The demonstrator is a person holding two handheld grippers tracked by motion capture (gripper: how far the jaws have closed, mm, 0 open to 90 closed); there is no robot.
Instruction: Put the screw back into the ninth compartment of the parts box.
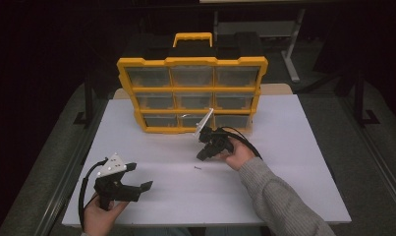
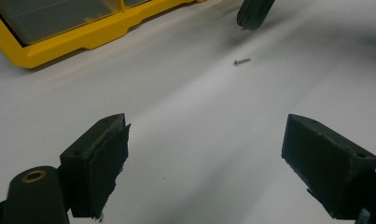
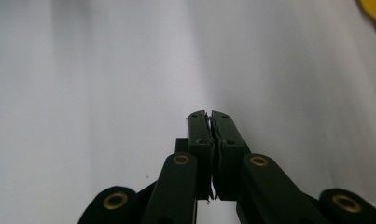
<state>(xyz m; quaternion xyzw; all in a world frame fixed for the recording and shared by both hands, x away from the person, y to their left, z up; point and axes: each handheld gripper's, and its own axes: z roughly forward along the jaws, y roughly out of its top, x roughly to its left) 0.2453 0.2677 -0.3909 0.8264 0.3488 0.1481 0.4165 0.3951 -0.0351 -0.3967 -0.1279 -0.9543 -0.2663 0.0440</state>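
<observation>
Screw (image 1: 198, 168): tiny, light, rigid metal, prone to rolling; lies loose on white table (image 1: 294, 162), just beside right gripper (image 1: 203, 156), jaws together, empty. Left gripper (image 1: 139, 177) agape. Pinch across shank.

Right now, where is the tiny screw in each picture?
High view: the screw lies on the white table, just below the right gripper.
Left gripper view: screw, upper middle.
Right gripper view: I can't find it.
Shared landmark: the yellow drawer box.
</observation>
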